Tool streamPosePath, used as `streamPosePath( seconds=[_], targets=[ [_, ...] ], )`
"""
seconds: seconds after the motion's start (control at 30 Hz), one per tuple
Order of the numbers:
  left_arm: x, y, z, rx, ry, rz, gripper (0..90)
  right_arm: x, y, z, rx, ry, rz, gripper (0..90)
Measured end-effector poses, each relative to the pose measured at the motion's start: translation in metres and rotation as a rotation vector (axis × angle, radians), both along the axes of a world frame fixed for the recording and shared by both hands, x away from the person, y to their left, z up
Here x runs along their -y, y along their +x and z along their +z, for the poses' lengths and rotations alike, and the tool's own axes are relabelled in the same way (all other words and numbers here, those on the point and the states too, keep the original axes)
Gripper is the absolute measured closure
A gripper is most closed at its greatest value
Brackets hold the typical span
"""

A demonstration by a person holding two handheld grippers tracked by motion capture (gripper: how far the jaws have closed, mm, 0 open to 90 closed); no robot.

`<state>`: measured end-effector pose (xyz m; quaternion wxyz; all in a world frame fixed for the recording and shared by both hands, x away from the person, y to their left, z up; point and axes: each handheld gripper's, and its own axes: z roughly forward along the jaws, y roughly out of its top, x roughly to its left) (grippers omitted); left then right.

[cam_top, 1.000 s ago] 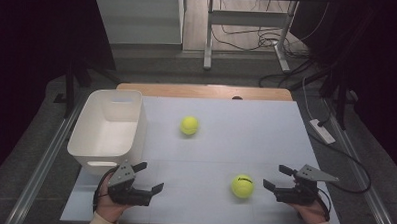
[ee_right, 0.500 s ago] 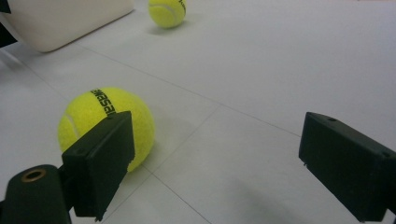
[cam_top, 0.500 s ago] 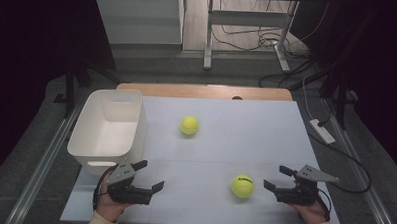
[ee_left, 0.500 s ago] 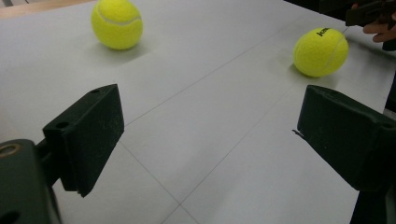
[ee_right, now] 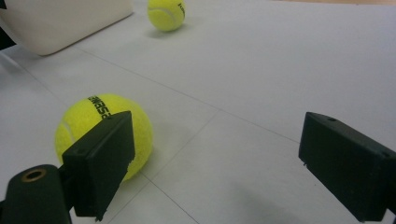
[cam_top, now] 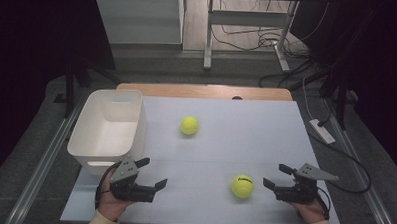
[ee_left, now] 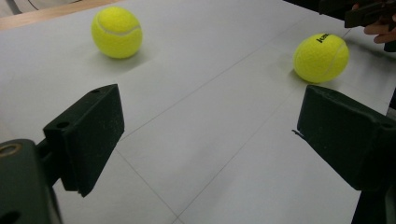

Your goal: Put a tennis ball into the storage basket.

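Near tennis ball (ee_right: 103, 135), black print, perhaps "Kennex", unclear

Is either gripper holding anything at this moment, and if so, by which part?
Nothing is held. The left gripper and right gripper both stand open over the table; both tennis balls lie free.

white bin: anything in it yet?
Empty. The high view shows the white bin's bare floor; both tennis balls, the far one and the near one, lie on the table.
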<state>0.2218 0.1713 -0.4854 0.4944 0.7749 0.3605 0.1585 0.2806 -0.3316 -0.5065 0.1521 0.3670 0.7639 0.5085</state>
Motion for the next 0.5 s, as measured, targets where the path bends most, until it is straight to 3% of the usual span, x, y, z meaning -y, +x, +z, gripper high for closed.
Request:
streamPosePath(
  seconds=[0.5],
  targets=[
    [0.013, 0.009, 0.012, -0.027, 0.019, 0.004, 8.4, 0.004, -0.004, -0.001, 0.0, 0.002, -0.007, 10.9]
  ],
)
